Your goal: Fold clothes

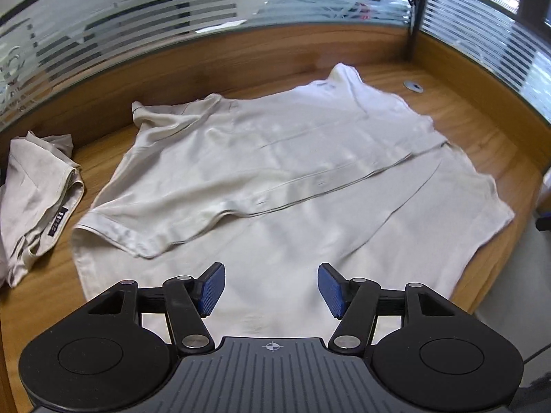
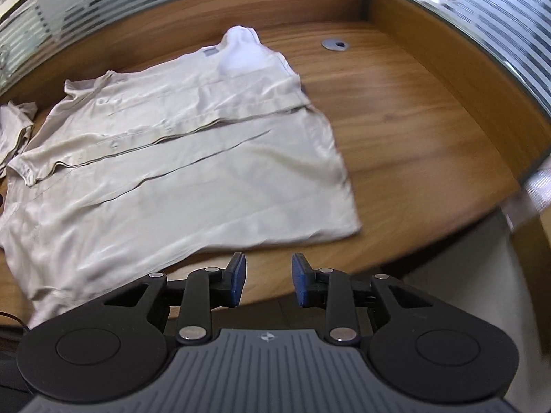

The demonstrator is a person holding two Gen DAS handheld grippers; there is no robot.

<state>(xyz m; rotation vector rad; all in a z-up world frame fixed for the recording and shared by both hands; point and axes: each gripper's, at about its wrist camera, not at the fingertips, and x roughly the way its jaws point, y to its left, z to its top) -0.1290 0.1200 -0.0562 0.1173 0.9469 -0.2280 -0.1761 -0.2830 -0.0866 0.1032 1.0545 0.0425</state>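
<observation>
Wooden bench (image 1: pixel 465 130), curved edge, low wooden wall and frosted striped glass behind. Most of it is taken by a beige shirt (image 1: pixel 275 172) spread flat, collar toward the far wall, hem toward the cameras. One side panel is already folded in over the middle, its sleeve edge lying across the body; long crease lines run along the length. So the fold is partway done, judging by the lay: first lengthwise fold made, other side and the crosswise fold not yet done.

Second beige garment (image 1: pixel 34 189) sits crumpled at the left end of the bench, apart from the shirt, dark label showing. Probably waiting its turn.

Left gripper (image 1: pixel 272 289) hovers over the near hem area, jaws spread wide and nothing between the blue pads. Right gripper (image 2: pixel 268 280) sits just off the near right corner of the shirt (image 2: pixel 193 158), over the bench edge, jaws parted less widely, also empty. Neither touches cloth.

Small metal cable grommet (image 2: pixel 334 44) in the bench beyond the shirt, clear of it.

Next move, my read: pick new grip points on the unfolded side or hem, both jaws pinching cloth layers cleanly, then lift and carry over without dragging the folded panel out of place.
</observation>
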